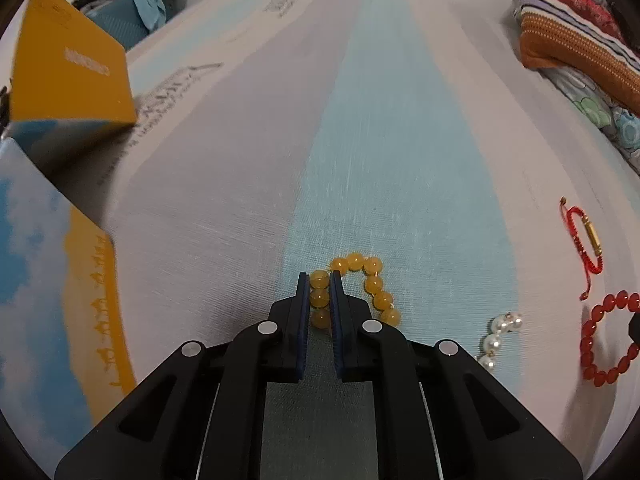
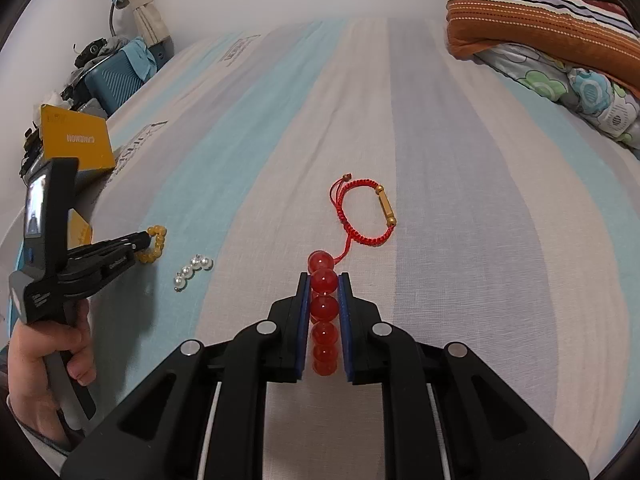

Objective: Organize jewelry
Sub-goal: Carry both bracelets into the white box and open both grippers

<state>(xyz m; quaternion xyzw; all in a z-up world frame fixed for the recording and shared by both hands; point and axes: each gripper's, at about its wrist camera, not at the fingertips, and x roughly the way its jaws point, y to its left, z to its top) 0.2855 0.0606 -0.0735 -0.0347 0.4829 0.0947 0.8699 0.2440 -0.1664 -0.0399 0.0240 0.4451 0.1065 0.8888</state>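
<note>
Jewelry lies on a striped bedsheet [image 1: 400, 140]. In the left wrist view, the left gripper [image 1: 320, 286] is clamped on a yellow bead bracelet [image 1: 374, 280] on the blue stripe; a pearl strand [image 1: 496, 340] lies near right, and a yellow box [image 1: 68, 76] sits far left. In the right wrist view, the right gripper [image 2: 323, 284] pinches a red bead bracelet [image 2: 323, 308]; a red cord bracelet [image 2: 368, 212] lies just beyond.

Both tools [image 1: 319, 280] [image 2: 323, 280] clamped, angled downward
</note>
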